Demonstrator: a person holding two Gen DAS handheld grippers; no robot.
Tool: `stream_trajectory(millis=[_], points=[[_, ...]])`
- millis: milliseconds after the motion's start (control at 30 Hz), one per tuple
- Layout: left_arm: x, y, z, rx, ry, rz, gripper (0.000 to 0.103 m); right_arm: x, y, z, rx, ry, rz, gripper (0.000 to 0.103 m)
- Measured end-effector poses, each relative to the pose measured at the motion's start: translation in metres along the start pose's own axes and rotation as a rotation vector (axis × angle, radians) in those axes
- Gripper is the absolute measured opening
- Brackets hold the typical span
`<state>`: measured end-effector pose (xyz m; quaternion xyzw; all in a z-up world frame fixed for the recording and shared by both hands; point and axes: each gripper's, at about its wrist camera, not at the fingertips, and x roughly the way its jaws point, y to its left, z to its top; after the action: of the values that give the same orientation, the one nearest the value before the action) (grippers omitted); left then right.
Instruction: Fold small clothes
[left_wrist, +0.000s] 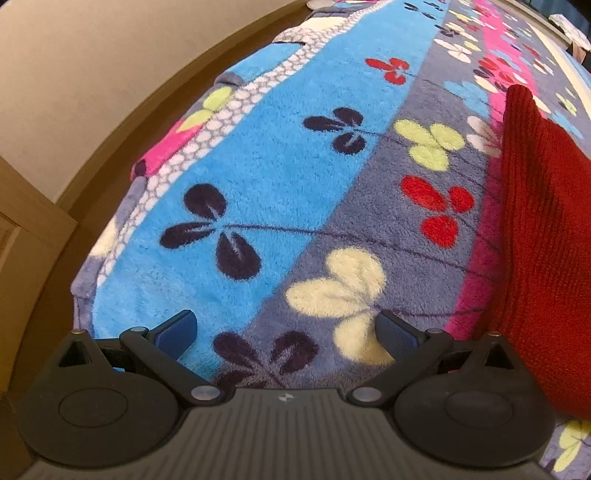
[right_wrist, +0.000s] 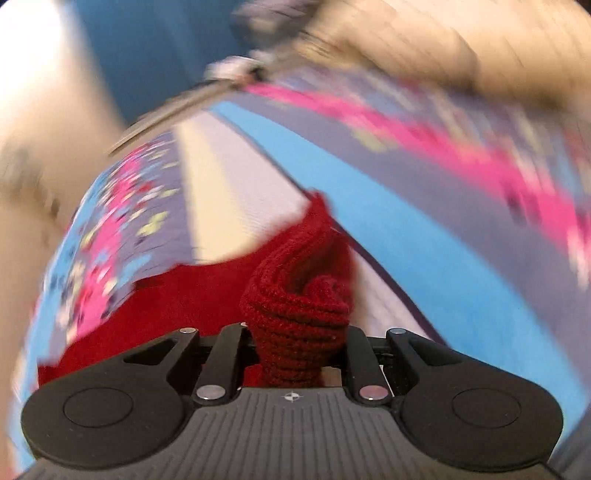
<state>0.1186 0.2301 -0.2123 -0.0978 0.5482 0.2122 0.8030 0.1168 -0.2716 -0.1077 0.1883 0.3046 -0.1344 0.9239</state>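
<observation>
A red knitted garment (left_wrist: 543, 236) stands lifted along the right edge of the left wrist view, hanging above a fleecy flowered blanket (left_wrist: 280, 177). My left gripper (left_wrist: 286, 332) is open over the blanket, its blue pads (left_wrist: 177, 328) wide apart with only blanket between them, left of the garment and apart from it. In the blurred right wrist view, my right gripper (right_wrist: 295, 347) is shut on a bunched fold of the red garment (right_wrist: 295, 295), which rises between the jaws; the rest of the cloth trails down to the left.
The blanket covers a bed whose brown wooden frame (left_wrist: 122, 122) curves along the left, with a beige wall (left_wrist: 74, 55) behind. A pale object (left_wrist: 569, 26) lies at the far right edge. The right wrist view shows the blanket (right_wrist: 406, 206) streaked by motion blur.
</observation>
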Motion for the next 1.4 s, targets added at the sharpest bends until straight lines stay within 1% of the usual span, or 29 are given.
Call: stream_trajectory(millis=[67, 133, 200, 267, 300, 367, 400, 433, 467, 533, 667, 733, 800, 833, 900, 933, 967, 1000, 1033, 1067, 1100, 1133, 1167, 1200, 1233, 1267, 1300, 1333, 1400], points=[[0.001, 0.004, 0.0, -0.004, 0.004, -0.023, 0.103, -0.013, 0.06, -0.004, -0.17, -0.081, 0.033, 0.015], [0.002, 0.008, 0.0, -0.008, 0.006, -0.043, 0.103, -0.028, 0.123, -0.018, -0.359, -0.15, 0.098, 0.015], [0.002, 0.011, 0.0, -0.01, 0.002, -0.056, 0.103, -0.033, 0.184, -0.043, -0.548, -0.169, 0.196, 0.015], [0.001, 0.015, -0.001, -0.018, 0.0, -0.065, 0.103, -0.032, 0.231, -0.081, -0.719, -0.132, 0.286, 0.015], [0.0, 0.017, -0.001, -0.022, -0.001, -0.071, 0.103, -0.03, 0.249, -0.107, -0.797, -0.102, 0.329, 0.015], [0.0, 0.021, -0.001, -0.027, -0.001, -0.076, 0.103, -0.018, 0.271, -0.153, -0.923, 0.001, 0.377, 0.015], [-0.001, 0.022, -0.001, -0.026, -0.001, -0.08, 0.103, -0.011, 0.276, -0.176, -0.981, 0.032, 0.372, 0.016], [-0.001, 0.023, -0.001, -0.024, -0.001, -0.083, 0.103, -0.008, 0.28, -0.192, -1.025, 0.017, 0.342, 0.016], [-0.002, 0.023, -0.002, -0.02, -0.001, -0.086, 0.103, -0.005, 0.281, -0.199, -1.054, -0.003, 0.321, 0.016], [-0.002, 0.024, -0.002, -0.017, -0.002, -0.09, 0.103, -0.005, 0.279, -0.194, -1.015, 0.011, 0.337, 0.016], [0.0, 0.024, -0.001, -0.018, -0.001, -0.092, 0.103, -0.029, 0.276, -0.168, -0.907, 0.011, 0.4, 0.016], [0.0, 0.025, 0.0, -0.023, 0.003, -0.086, 0.103, -0.029, 0.28, -0.169, -0.893, 0.007, 0.41, 0.016], [-0.002, 0.027, 0.001, -0.032, 0.007, -0.083, 0.103, -0.015, 0.28, -0.181, -0.92, 0.072, 0.406, 0.034], [-0.004, 0.028, 0.001, -0.035, 0.008, -0.088, 0.103, -0.006, 0.28, -0.19, -0.933, 0.099, 0.421, 0.055], [-0.012, 0.029, 0.002, -0.033, -0.008, -0.093, 0.103, -0.009, 0.276, -0.199, -0.972, 0.078, 0.459, 0.058], [-0.018, 0.028, 0.003, -0.028, -0.018, -0.094, 0.103, -0.015, 0.273, -0.194, -0.958, 0.09, 0.496, 0.066], [-0.023, 0.027, 0.005, -0.023, -0.024, -0.1, 0.103, -0.023, 0.268, -0.183, -0.92, 0.132, 0.558, 0.069], [-0.032, 0.026, 0.007, -0.021, -0.037, -0.114, 0.103, -0.032, 0.261, -0.169, -0.87, 0.176, 0.62, 0.069], [-0.041, 0.024, 0.01, -0.022, -0.053, -0.131, 0.103, -0.041, 0.252, -0.155, -0.816, 0.198, 0.654, 0.07], [-0.051, 0.022, 0.012, -0.024, -0.072, -0.15, 0.103, -0.051, 0.238, -0.139, -0.755, 0.197, 0.677, 0.07], [-0.063, 0.019, 0.014, -0.025, -0.094, -0.174, 0.103, -0.059, 0.226, -0.126, -0.708, 0.177, 0.684, 0.07], [-0.073, 0.015, 0.017, -0.023, -0.113, -0.198, 0.103, -0.066, 0.212, -0.113, -0.663, 0.14, 0.677, 0.067], [-0.083, 0.009, 0.019, -0.018, -0.13, -0.223, 0.103, -0.069, 0.2, -0.103, -0.637, 0.103, 0.65, 0.063], [-0.091, 0.001, 0.019, -0.006, -0.144, -0.246, 0.103, -0.07, 0.19, -0.095, -0.64, 0.077, 0.609, 0.057], [-0.097, -0.009, 0.018, 0.015, -0.154, -0.267, 0.103, -0.067, 0.183, -0.091, -0.654, 0.063, 0.568, 0.038], [-0.099, -0.022, 0.016, 0.05, -0.156, -0.276, 0.103, -0.06, 0.18, -0.089, -0.675, 0.076, 0.52, 0.03], [-0.099, -0.034, 0.012, 0.083, -0.147, -0.268, 0.103, -0.05, 0.178, -0.089, -0.693, 0.113, 0.464, 0.03], [-0.094, -0.045, 0.01, 0.112, -0.132, -0.245, 0.103, -0.038, 0.175, -0.093, -0.691, 0.158, 0.435, 0.03], [-0.069, -0.065, 0.001, 0.174, -0.108, -0.144, 0.103, -0.012, 0.17, -0.112, -0.674, 0.269, 0.398, 0.03]])
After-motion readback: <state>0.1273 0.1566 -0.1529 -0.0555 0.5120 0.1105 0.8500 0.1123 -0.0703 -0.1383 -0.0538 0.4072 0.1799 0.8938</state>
